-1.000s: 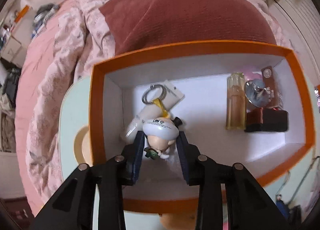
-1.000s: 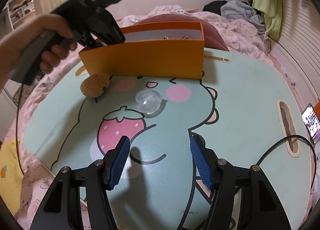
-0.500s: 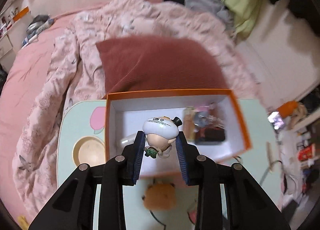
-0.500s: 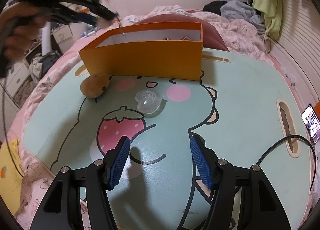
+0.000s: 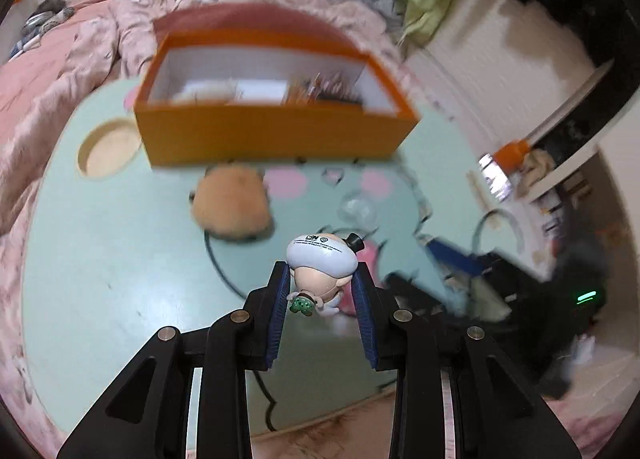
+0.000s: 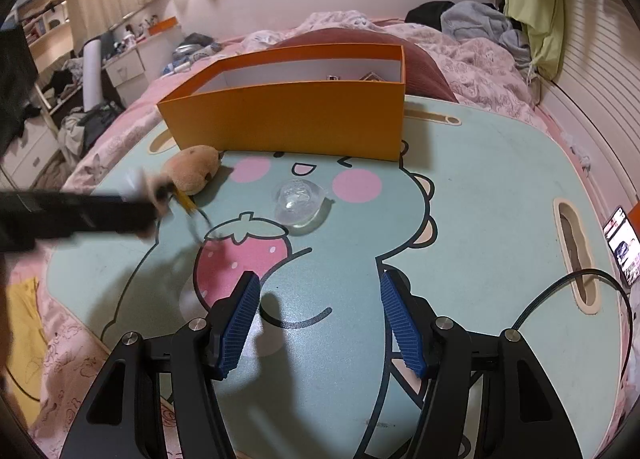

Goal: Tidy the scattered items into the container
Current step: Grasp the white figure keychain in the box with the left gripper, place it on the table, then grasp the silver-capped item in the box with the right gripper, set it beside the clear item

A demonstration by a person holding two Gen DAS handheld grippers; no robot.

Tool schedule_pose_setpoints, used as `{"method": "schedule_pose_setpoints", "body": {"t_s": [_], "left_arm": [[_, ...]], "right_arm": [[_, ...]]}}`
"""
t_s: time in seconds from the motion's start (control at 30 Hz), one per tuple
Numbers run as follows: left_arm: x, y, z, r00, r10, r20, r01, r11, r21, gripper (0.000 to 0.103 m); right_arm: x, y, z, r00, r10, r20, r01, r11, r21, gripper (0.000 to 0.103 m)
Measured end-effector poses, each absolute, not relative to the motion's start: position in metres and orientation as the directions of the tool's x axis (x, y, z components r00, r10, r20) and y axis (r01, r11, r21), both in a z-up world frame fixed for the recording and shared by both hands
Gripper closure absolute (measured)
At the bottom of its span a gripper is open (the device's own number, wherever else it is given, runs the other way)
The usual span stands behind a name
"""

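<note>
The figurine keychain (image 5: 322, 259) is sitting clamped between the blue pads of the left hand-held gripper (image 5: 323, 301), low in the centre of the left wrist frame, hanging over the desk (image 5: 100, 279) and well short of the orange box (image 5: 272, 131) in the upper middle. Blurred items are already lying inside the box, so part of the tidying looks done. 2 things are waiting on the desk: the plush toy (image 6: 192, 169) just beside the box's front wall, and the clear plastic cup (image 6: 298, 203) near the frame's centre. The right hand-held gripper (image 6: 320, 319) is hovering wide and empty at the bottom of its frame.
</note>
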State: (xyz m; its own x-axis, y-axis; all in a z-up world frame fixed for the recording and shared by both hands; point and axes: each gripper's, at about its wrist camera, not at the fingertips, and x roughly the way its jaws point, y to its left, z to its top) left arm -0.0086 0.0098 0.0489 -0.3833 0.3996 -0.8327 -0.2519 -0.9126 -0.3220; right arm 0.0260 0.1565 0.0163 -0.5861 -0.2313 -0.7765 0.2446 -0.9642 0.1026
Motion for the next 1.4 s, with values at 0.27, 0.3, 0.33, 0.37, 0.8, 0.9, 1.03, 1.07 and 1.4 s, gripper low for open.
{"method": "schedule_pose_setpoints", "body": {"t_s": [0.27,0.3,0.33,0.37,0.8,0.9,1.03,1.07,1.4], "left_arm": [[-0.012,0.013,0.035,-0.436,0.403,-0.805,-0.212,-0.915,-0.343,0.068],[-0.011,0.011,0.037,-0.458,0.394,-0.797,-0.205,-0.919,-0.336,0.064],[-0.011,0.010,0.037,-0.477,0.384,-0.790,-0.200,-0.923,-0.328,0.056],[-0.008,0.007,0.039,-0.505,0.368,-0.780,-0.192,-0.930,-0.315,0.052],[0.030,-0.014,0.020,-0.568,0.169,-0.805,-0.047,-0.984,-0.173,0.037],[0.026,-0.010,0.014,-0.561,0.147,-0.815,-0.049,-0.988,-0.144,0.037],[0.025,-0.002,0.010,-0.575,0.098,-0.812,-0.057,-0.995,-0.080,0.036],[0.025,-0.001,0.009,-0.582,0.080,-0.809,-0.054,-0.997,-0.059,0.035],[0.021,0.003,0.000,-0.591,0.065,-0.804,-0.063,-0.997,-0.034,0.000]], "right_arm": [[0.026,0.156,0.016,-0.587,-0.232,-0.776,0.244,-0.964,0.104,0.040],[0.026,0.156,0.016,-0.587,-0.232,-0.776,0.244,-0.964,0.104,0.040],[0.026,0.156,0.016,-0.586,-0.231,-0.776,0.244,-0.964,0.103,0.040],[0.026,0.156,0.016,-0.587,-0.231,-0.776,0.244,-0.964,0.103,0.040],[0.026,0.157,0.016,-0.588,-0.232,-0.775,0.240,-0.965,0.108,0.040],[0.025,0.156,0.015,-0.587,-0.227,-0.777,0.237,-0.966,0.102,0.040],[0.025,0.155,0.015,-0.587,-0.220,-0.779,0.236,-0.967,0.095,0.040],[0.024,0.156,0.015,-0.587,-0.221,-0.779,0.234,-0.967,0.097,0.040],[0.017,0.168,0.025,-0.580,-0.249,-0.776,0.208,-0.966,0.154,0.040]]}}
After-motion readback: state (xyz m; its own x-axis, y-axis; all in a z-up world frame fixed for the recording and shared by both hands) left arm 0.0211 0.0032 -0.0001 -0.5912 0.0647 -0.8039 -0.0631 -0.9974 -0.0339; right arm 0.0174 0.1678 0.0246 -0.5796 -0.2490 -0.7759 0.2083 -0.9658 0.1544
